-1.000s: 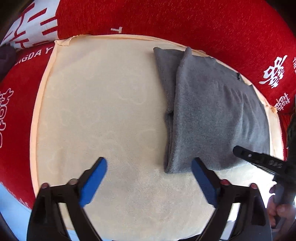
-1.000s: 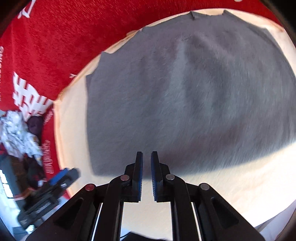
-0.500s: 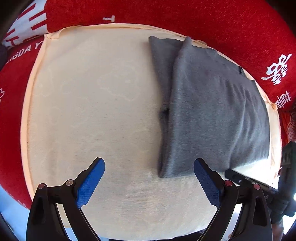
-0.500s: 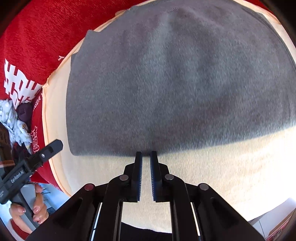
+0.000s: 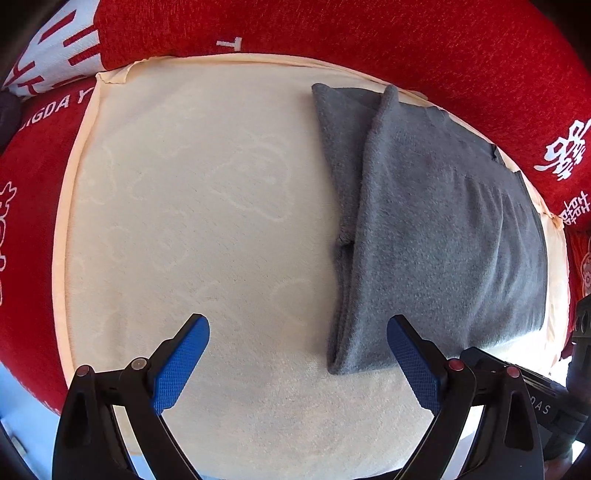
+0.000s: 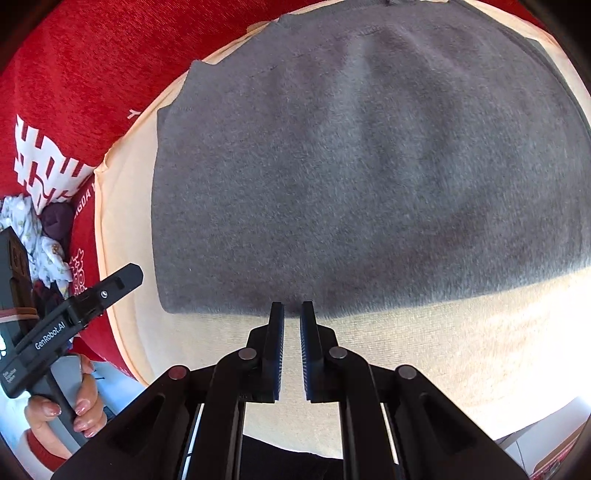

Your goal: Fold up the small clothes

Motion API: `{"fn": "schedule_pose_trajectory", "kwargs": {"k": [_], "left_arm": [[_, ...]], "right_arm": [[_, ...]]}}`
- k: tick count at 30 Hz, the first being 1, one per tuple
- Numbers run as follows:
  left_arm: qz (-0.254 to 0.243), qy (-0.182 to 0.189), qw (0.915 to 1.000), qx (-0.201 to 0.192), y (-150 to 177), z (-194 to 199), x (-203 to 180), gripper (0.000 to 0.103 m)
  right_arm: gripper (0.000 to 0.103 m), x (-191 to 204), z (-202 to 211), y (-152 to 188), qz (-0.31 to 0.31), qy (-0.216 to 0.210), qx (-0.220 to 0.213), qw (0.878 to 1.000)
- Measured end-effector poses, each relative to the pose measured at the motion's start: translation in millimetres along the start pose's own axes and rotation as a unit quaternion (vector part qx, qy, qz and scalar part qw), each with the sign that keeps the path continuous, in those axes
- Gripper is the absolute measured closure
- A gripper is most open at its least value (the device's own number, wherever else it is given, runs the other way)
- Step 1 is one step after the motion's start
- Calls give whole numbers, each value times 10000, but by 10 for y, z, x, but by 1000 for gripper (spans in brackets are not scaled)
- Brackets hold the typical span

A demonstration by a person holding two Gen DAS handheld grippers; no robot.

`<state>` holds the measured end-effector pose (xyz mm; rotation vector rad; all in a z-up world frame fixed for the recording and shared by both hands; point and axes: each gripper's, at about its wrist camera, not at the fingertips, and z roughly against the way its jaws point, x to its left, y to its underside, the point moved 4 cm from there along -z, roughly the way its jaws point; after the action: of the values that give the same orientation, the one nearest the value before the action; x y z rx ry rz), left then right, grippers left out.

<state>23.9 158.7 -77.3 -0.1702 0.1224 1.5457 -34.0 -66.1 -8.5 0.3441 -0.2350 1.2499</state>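
A grey fleece garment (image 5: 436, 229) lies folded on a cream towel (image 5: 207, 221), at the right in the left wrist view. It fills most of the right wrist view (image 6: 369, 166). My left gripper (image 5: 295, 354) is open and empty, hovering above the towel with its right finger near the garment's near-left corner. My right gripper (image 6: 292, 314) is almost shut with a narrow gap, empty, its tips at the garment's near edge. Whether the tips touch the cloth I cannot tell. The left gripper also shows in the right wrist view (image 6: 110, 284).
A red blanket with white lettering (image 5: 332, 33) surrounds the towel on the far and left sides. A pile of other small clothes (image 6: 37, 236) lies at the far left in the right wrist view. The towel's near edge (image 5: 295, 465) is close below the grippers.
The left gripper has stayed open and shifted a little over the towel. The right gripper has stayed nearly shut and edged up to the garment's near edge.
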Motion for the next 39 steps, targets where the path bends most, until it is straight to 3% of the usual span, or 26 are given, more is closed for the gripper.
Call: {"fn": "schedule_pose_trajectory", "kwargs": {"k": [8,14,16,19,26,31,39], "left_arm": [[27,23,10000,-21,-60,-27,3,6],[-10,13,10000,8,-62,-67,-52,6],[-32,-1,10000,13,-71,-77,-70,6],[-74,-6,10000,14,-83,-87,-110,6],[45,116,9999,95,-106,-145,-136,6],[174,395,9990,131,-122,-157,-124,6],[667,1349,9879,379,-152,-216,-99,6]], "right_arm": [[93,10,-57,80,-80,-105,81,9999],[93,-141,-48,174,-553,-637,-29,9964],[84,-202,-58,192,-788,-832,-73,9934],[52,-325,-52,233,-1191,-1063,-176,9870],[49,-431,-74,289,-1557,-1356,-179,9783],[49,-441,-114,323,-1803,-1794,-258,9668],[49,-373,-280,228,-2290,-2493,-442,9399]]}}
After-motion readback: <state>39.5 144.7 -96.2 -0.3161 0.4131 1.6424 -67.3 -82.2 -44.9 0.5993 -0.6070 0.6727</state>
